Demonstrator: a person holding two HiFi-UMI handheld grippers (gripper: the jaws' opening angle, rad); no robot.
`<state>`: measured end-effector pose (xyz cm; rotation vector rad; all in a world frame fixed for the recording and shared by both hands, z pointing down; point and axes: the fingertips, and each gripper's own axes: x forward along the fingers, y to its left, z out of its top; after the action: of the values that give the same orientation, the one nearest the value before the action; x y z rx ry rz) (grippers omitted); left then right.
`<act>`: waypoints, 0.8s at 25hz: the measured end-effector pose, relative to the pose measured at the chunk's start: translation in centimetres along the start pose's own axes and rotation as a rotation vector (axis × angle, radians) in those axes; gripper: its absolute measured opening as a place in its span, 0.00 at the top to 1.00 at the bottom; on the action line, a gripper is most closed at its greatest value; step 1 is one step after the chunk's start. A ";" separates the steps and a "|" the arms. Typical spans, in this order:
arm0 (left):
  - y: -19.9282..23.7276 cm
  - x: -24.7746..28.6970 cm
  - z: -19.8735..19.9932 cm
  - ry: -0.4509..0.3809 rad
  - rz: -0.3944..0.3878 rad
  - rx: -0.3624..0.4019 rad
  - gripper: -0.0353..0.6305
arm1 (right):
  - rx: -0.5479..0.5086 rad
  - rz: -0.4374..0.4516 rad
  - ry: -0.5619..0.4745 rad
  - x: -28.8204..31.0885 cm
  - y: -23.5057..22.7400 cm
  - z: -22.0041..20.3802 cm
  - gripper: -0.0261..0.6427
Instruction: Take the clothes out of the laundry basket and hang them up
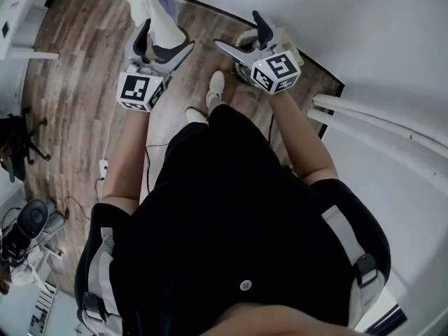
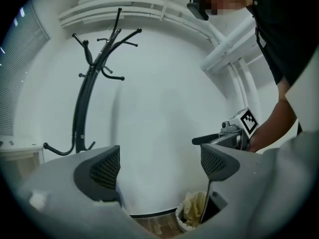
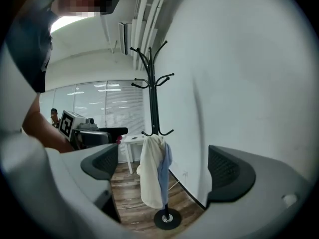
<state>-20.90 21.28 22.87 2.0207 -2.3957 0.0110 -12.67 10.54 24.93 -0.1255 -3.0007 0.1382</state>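
1. Left gripper (image 2: 159, 166): jaws wide apart, nothing between them.
2. Right gripper (image 3: 164, 166): jaws released, empty too.
3. White garment (image 3: 148, 173) and blue garment (image 3: 165, 176) hang on the coat rack (image 3: 151, 98), low on the pole.
4. Laundry basket (image 2: 180, 219) on the floor by the wall, pale cloth (image 2: 193, 205) inside.
5. Both grippers held level, side by side, in front of the person.

No words, numbers or brand names can be read in any view. The only printed signs are black-and-white square patterns on the marker cube (image 1: 140, 91) of the left gripper (image 1: 168, 35) and on the marker cube (image 1: 275, 71) of the right gripper (image 1: 238, 29). They are coded blocks, not letters.
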 end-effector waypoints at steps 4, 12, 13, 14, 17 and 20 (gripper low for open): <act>-5.3 4.3 -0.4 0.014 -0.134 -0.025 0.18 | 0.011 -0.135 0.007 -6.0 -3.3 -0.8 0.15; -14.6 13.7 -2.4 0.078 -0.352 -0.005 0.19 | 0.115 -0.407 0.020 -17.2 -12.3 -3.9 0.15; -15.5 14.9 -2.8 0.092 -0.373 -0.001 0.19 | 0.124 -0.432 0.021 -18.3 -13.3 -4.4 0.15; -16.4 16.1 -3.3 0.106 -0.392 0.002 0.19 | 0.133 -0.454 0.022 -19.4 -14.3 -4.8 0.15; -19.7 20.0 -4.9 0.144 -0.435 0.006 0.19 | 0.159 -0.505 0.029 -22.9 -17.7 -6.6 0.15; -23.1 24.0 -6.4 0.187 -0.477 0.017 0.19 | 0.194 -0.541 0.041 -25.9 -21.5 -8.6 0.15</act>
<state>-2.14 -6.23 29.55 2.4193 -1.7661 0.2062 12.44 -12.38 32.13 0.6827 -2.8361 0.3559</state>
